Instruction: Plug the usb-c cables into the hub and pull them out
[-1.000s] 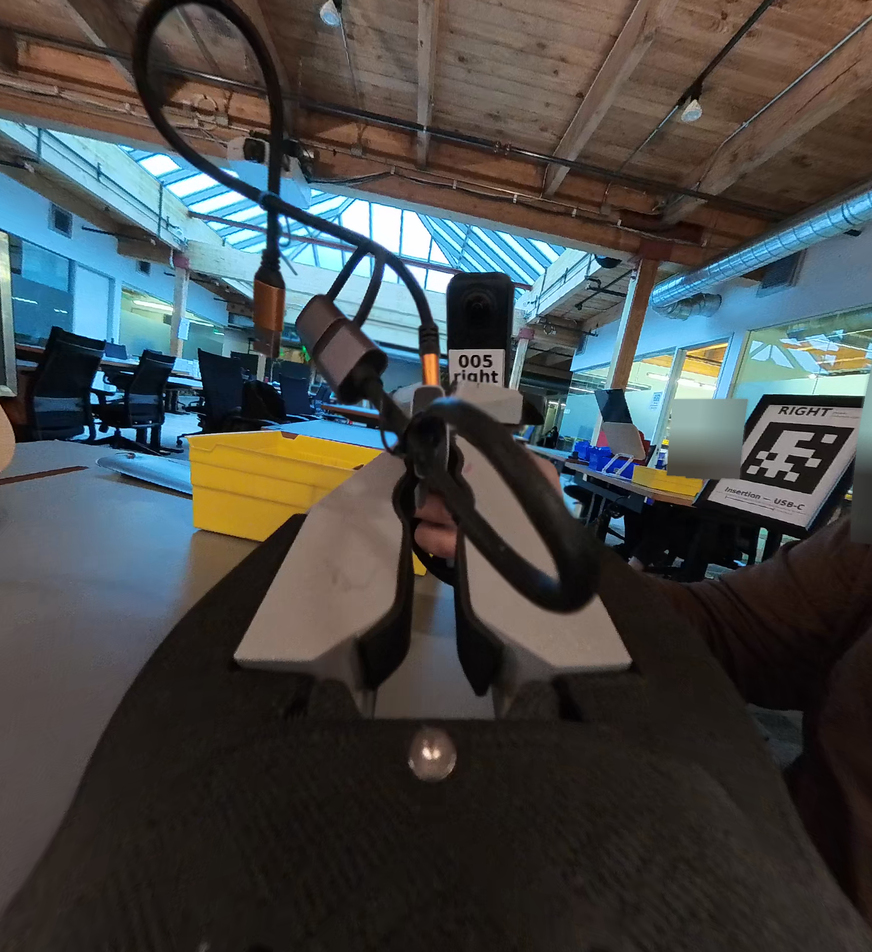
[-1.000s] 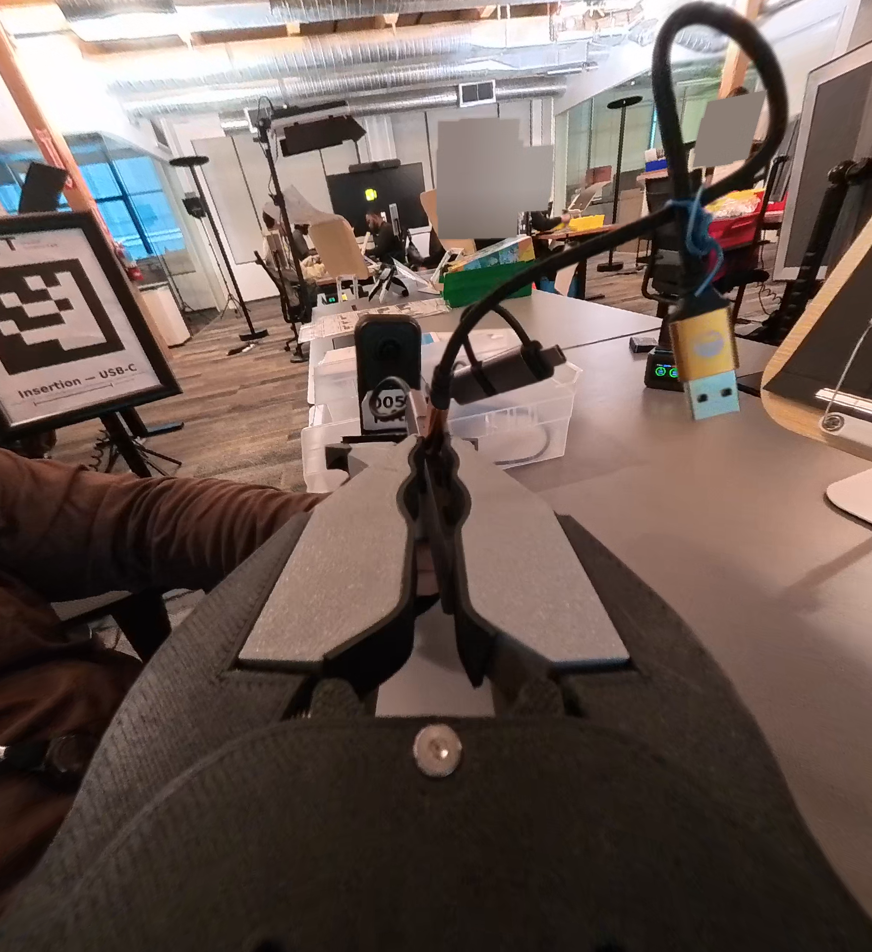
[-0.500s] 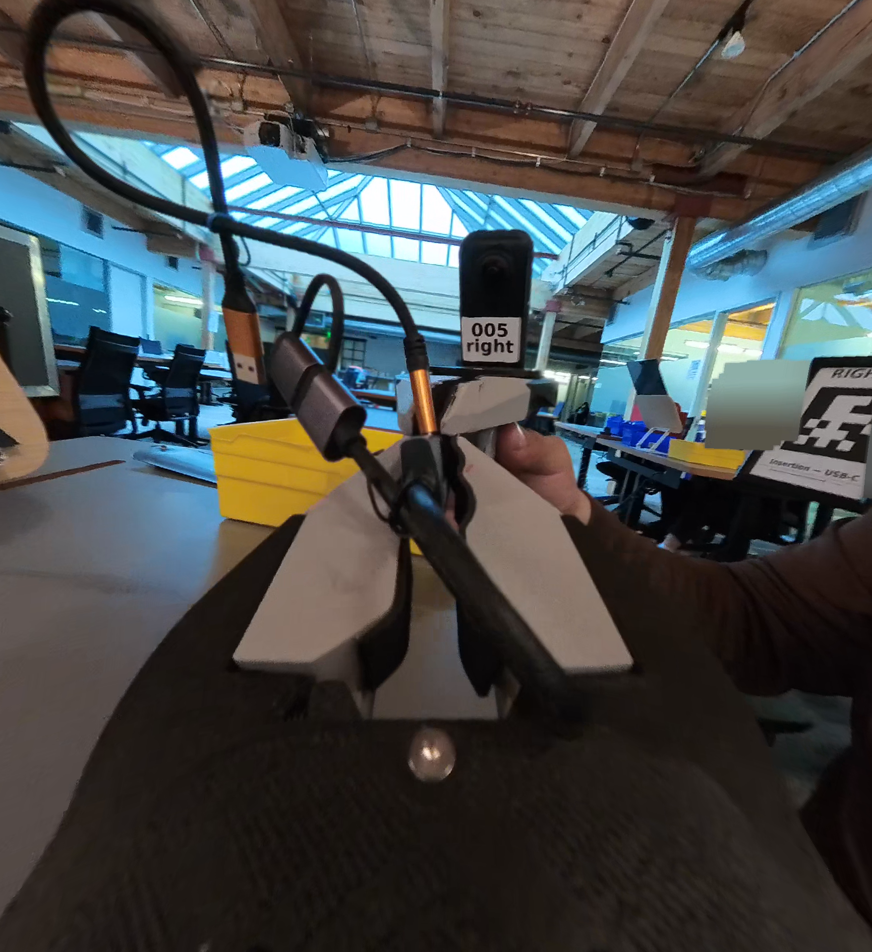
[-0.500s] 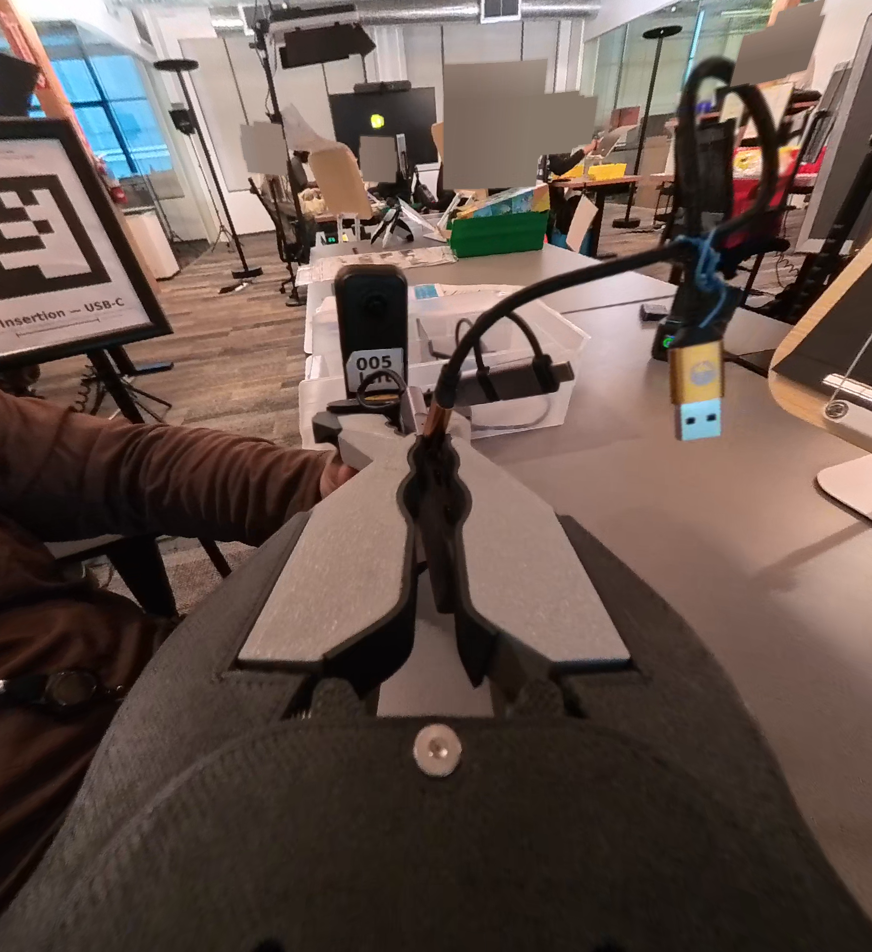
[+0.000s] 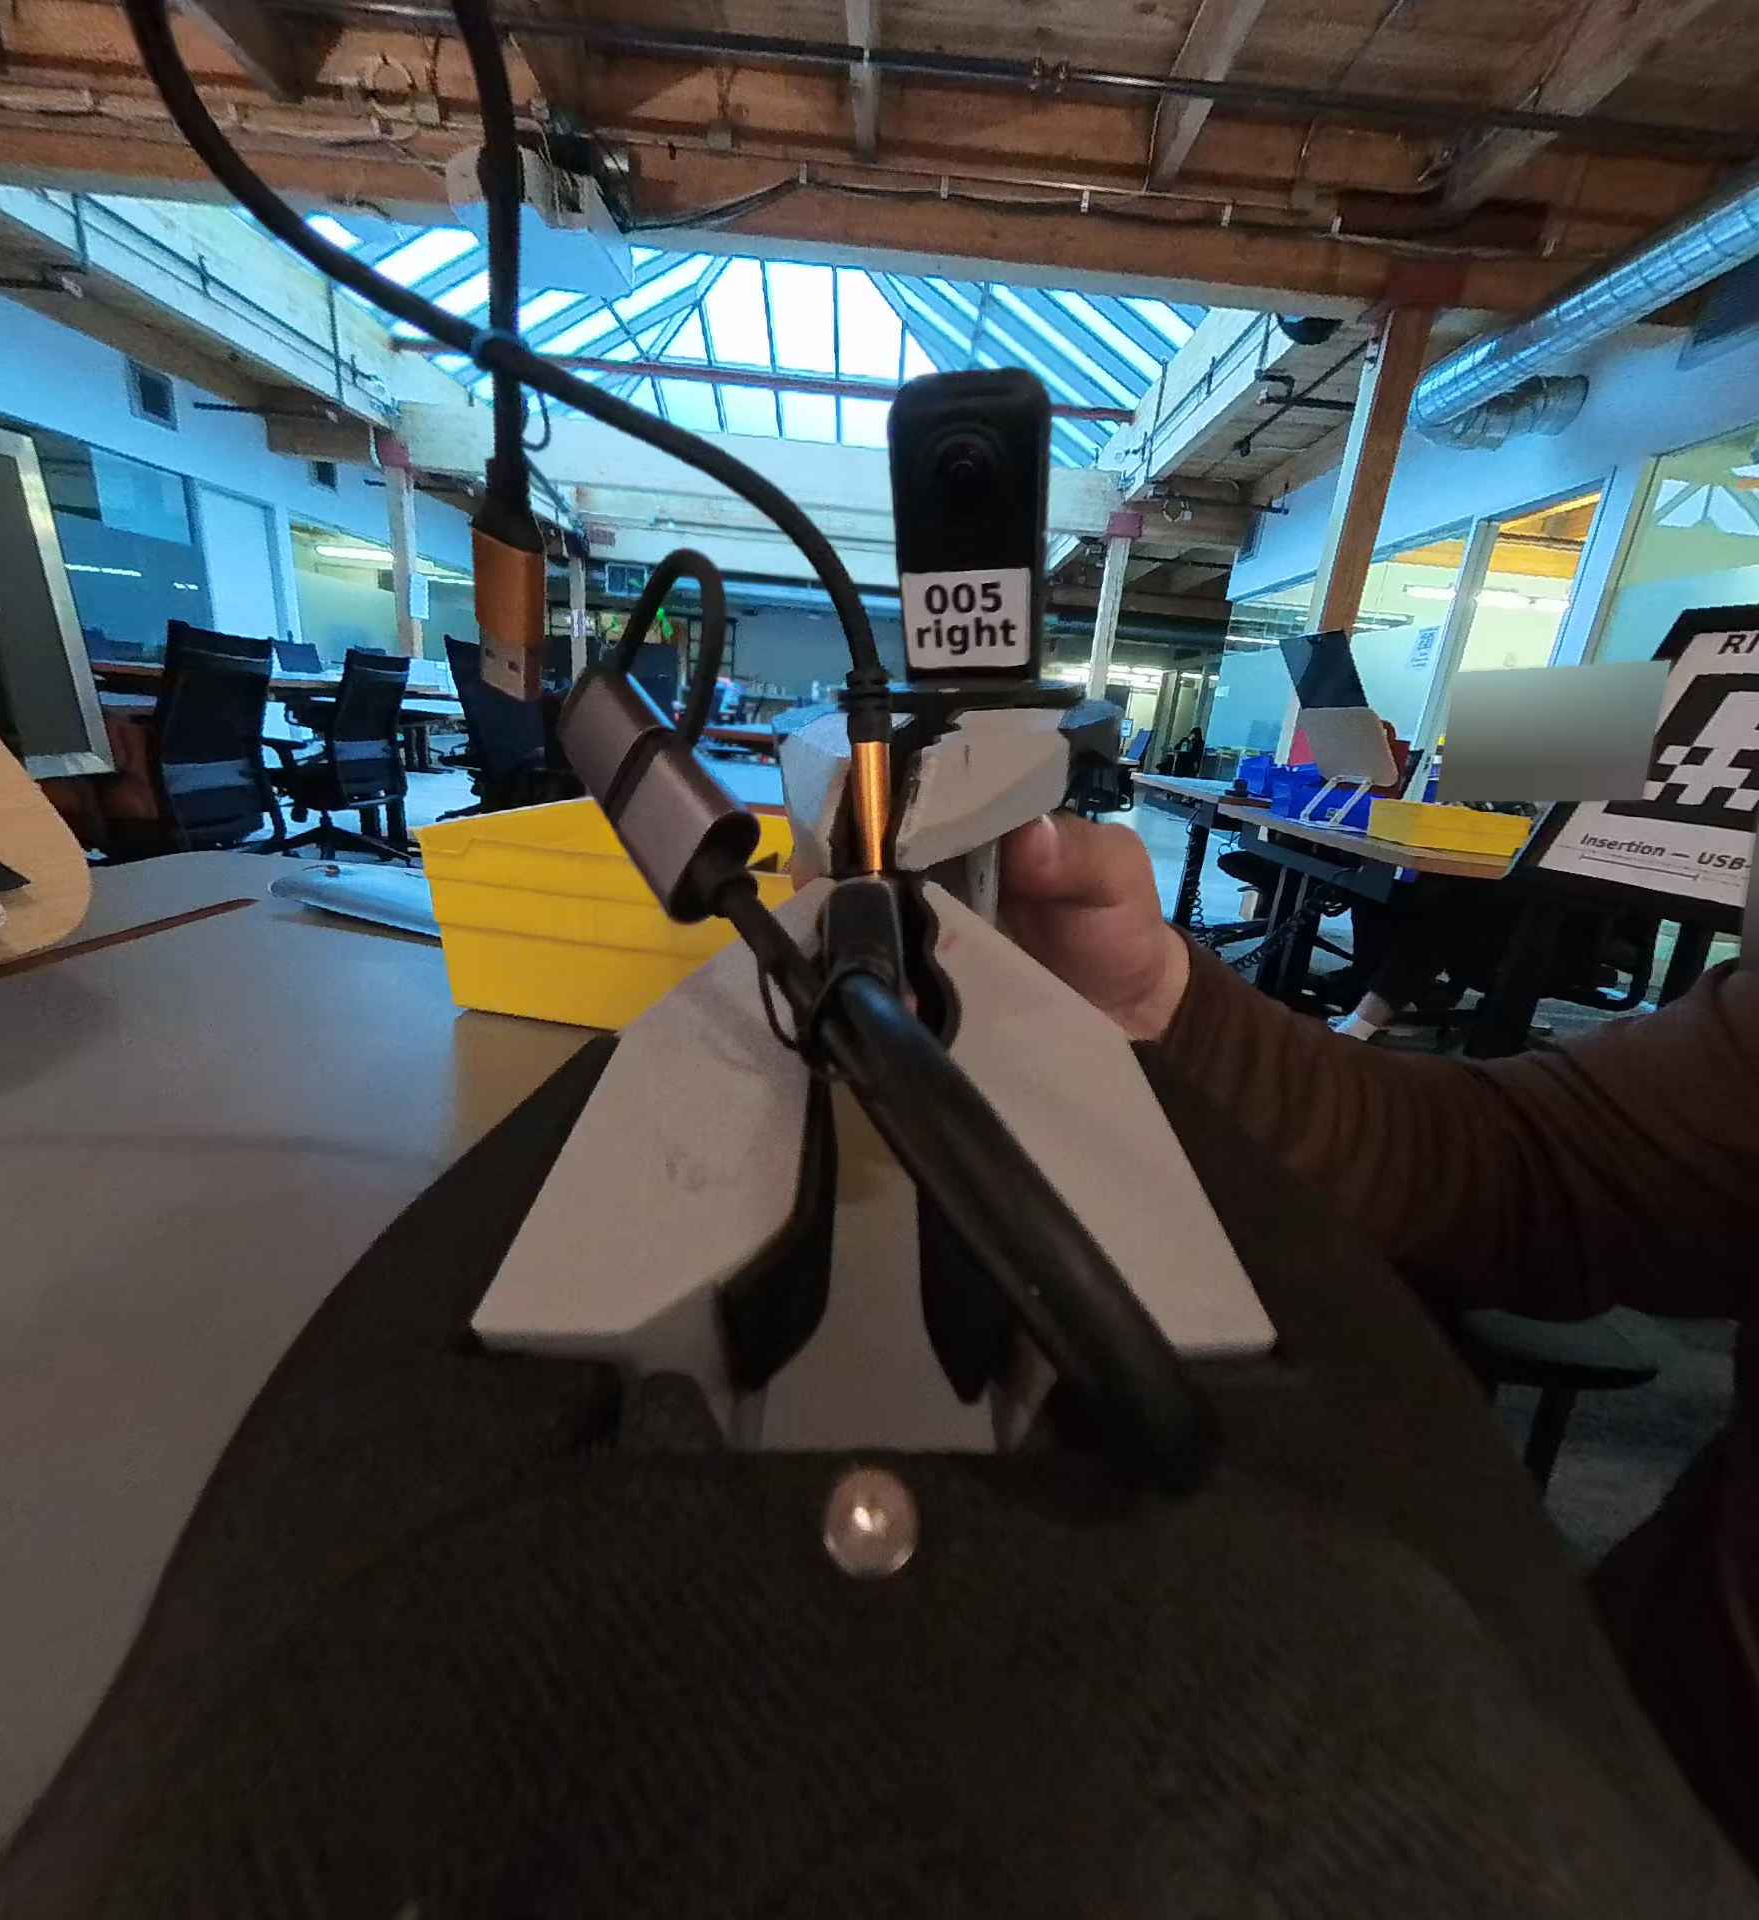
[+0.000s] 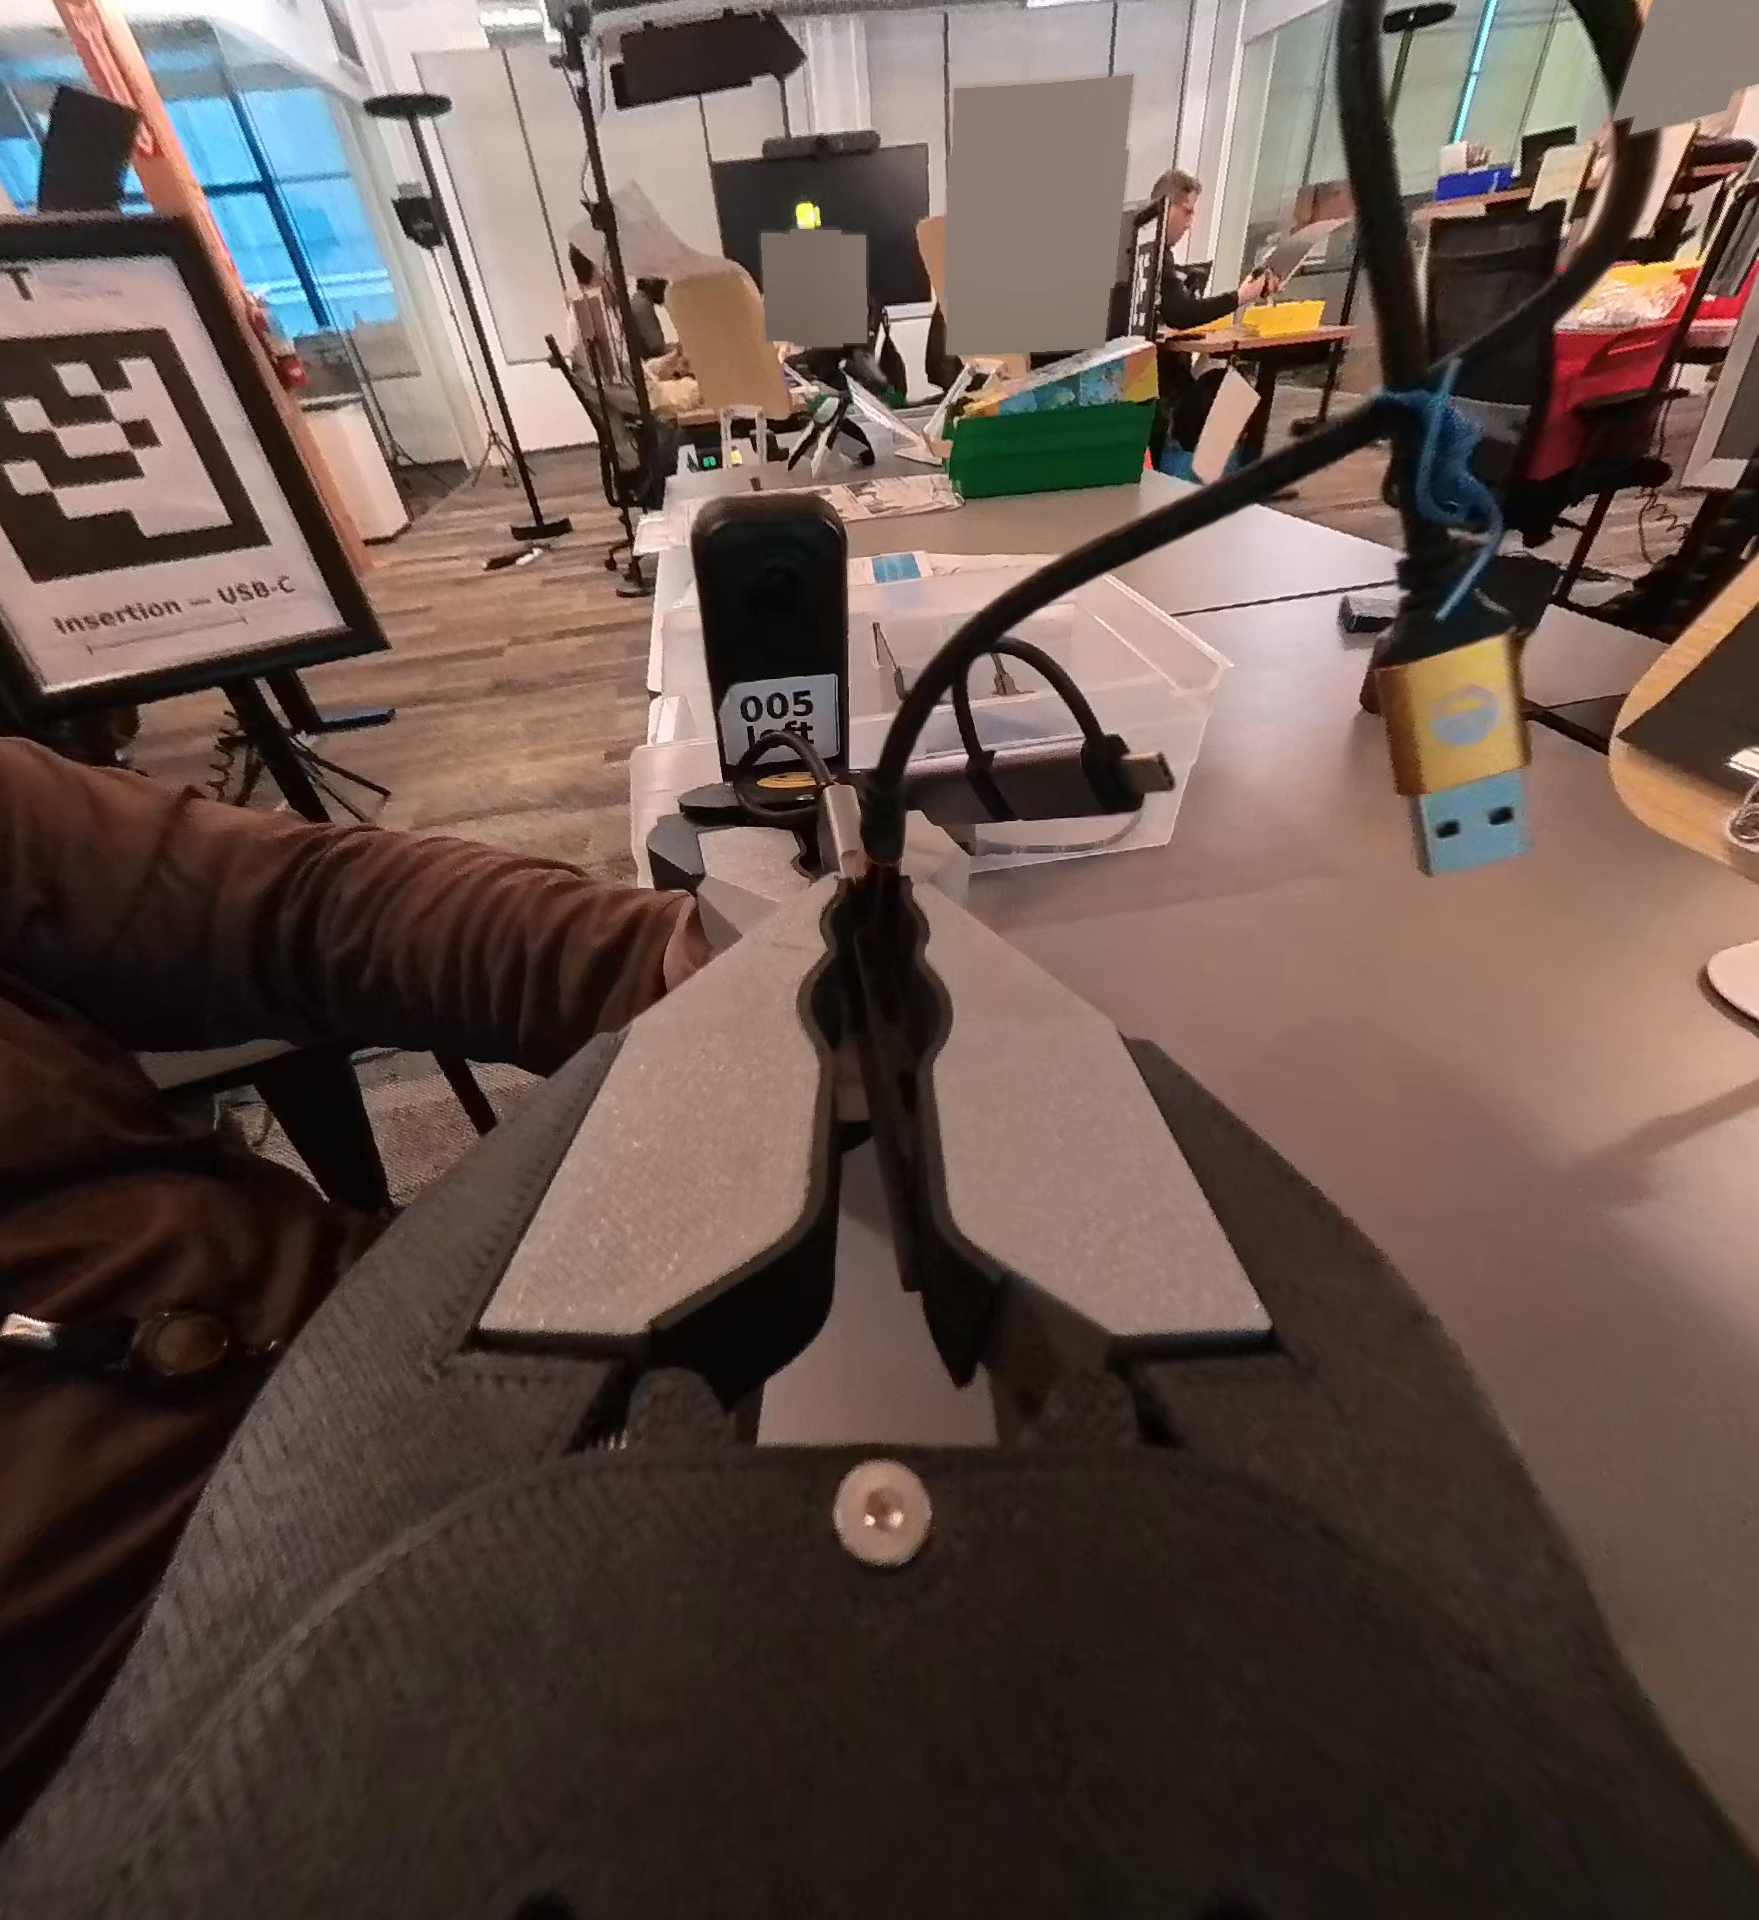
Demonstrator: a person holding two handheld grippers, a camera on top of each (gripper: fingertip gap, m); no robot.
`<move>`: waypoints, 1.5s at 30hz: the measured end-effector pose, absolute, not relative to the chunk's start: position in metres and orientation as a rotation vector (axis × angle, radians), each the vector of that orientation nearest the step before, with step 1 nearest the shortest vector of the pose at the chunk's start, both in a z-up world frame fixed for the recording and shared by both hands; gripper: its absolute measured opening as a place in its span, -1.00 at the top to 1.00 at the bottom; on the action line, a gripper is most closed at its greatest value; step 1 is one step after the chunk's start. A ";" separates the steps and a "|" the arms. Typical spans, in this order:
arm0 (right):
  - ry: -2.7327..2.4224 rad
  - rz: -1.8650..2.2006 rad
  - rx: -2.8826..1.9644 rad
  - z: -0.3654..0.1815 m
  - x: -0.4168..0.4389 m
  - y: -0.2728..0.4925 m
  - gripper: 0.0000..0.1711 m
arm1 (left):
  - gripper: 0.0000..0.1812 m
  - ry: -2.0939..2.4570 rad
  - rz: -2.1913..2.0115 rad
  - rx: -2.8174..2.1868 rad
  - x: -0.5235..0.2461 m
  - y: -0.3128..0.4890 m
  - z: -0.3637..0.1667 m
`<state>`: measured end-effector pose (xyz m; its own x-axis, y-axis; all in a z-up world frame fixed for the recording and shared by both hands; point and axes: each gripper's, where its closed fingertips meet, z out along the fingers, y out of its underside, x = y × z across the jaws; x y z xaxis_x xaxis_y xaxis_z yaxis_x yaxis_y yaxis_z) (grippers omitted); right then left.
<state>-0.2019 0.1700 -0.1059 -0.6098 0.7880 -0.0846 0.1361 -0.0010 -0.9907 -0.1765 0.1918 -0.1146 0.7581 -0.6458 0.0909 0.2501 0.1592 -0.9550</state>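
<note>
With the hub (image 5: 662,800) held aloft off the surface (image 5: 179,1091) by its lead in the closed left claw (image 5: 870,935) and the orange-collared plug (image 5: 867,805) clamped in the right claw (image 6: 875,914), plug and port should be kept coaxial.

Grey jaws, brown sleeve (image 5: 1477,1132)

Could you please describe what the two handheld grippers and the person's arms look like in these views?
Each gripper, left and right, has two flat pale grey fingers lined with wavy black pads, on a textured black body with a silver screw. Each carries an upright black camera bearing a white sticker. The person wears brown long sleeves.
</note>
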 end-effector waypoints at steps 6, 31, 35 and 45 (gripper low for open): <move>-1.770 1.615 -0.949 -0.105 -0.200 0.174 0.95 | 0.92 0.359 -0.680 -1.244 -0.179 0.191 -0.112; -1.153 2.003 -0.979 -0.069 -0.204 0.202 0.98 | 0.93 0.341 -0.686 -1.246 -0.182 0.188 -0.112; -1.069 2.064 -0.904 -0.038 -0.181 0.229 0.98 | 0.90 0.477 -0.680 -1.356 -0.144 0.194 -0.136; -1.151 1.585 -0.925 0.002 -0.113 0.266 0.97 | 0.93 0.343 -0.596 -1.284 -0.178 0.199 -0.122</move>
